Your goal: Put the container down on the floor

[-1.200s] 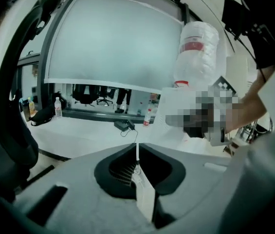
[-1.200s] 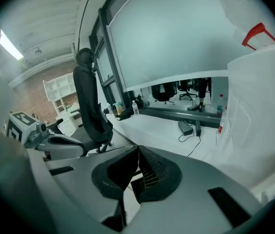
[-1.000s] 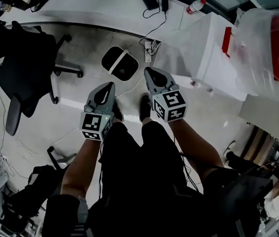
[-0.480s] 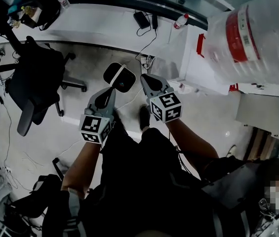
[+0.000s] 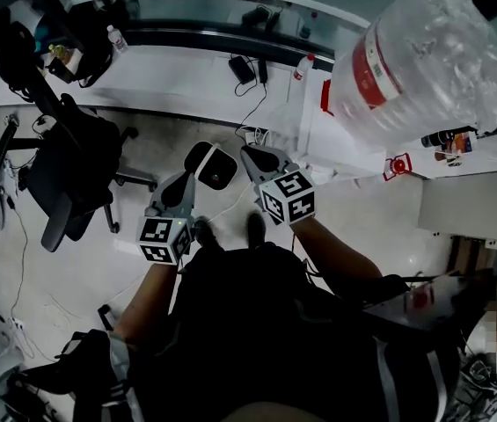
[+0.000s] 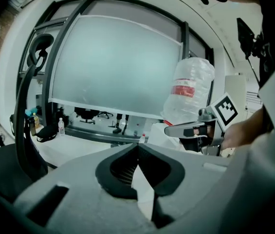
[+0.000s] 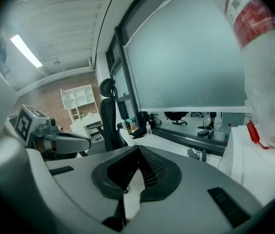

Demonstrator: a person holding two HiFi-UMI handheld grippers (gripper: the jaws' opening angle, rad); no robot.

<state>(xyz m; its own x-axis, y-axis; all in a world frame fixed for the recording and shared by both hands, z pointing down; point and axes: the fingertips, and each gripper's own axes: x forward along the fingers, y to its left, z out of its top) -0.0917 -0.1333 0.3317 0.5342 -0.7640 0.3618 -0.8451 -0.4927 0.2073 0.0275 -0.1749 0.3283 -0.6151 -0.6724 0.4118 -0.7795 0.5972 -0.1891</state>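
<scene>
The container point(image 5: 424, 60) is a large clear water jug with a red label. It stands upright on a white cabinet point(image 5: 354, 143) at the upper right, and shows in the left gripper view point(image 6: 188, 94) and the right gripper view point(image 7: 266, 67). My left gripper point(image 5: 186, 179) and right gripper point(image 5: 252, 155) are held side by side in front of the person's body, over the floor. Both are well short of the jug and touch nothing. Each is shut with nothing between its pads, as seen on the left gripper point(image 6: 137, 146) and the right gripper point(image 7: 138, 148).
A black office chair point(image 5: 72, 170) stands at the left. A white desk point(image 5: 186, 73) along the window carries cables, a charger and small bottles point(image 5: 118, 39). A round black-and-white object point(image 5: 213, 163) and a power strip with cords lie on the floor ahead of the feet.
Both grippers have risen together and stayed shut. The head view has tipped up, so the whole jug and the window wall now show.
</scene>
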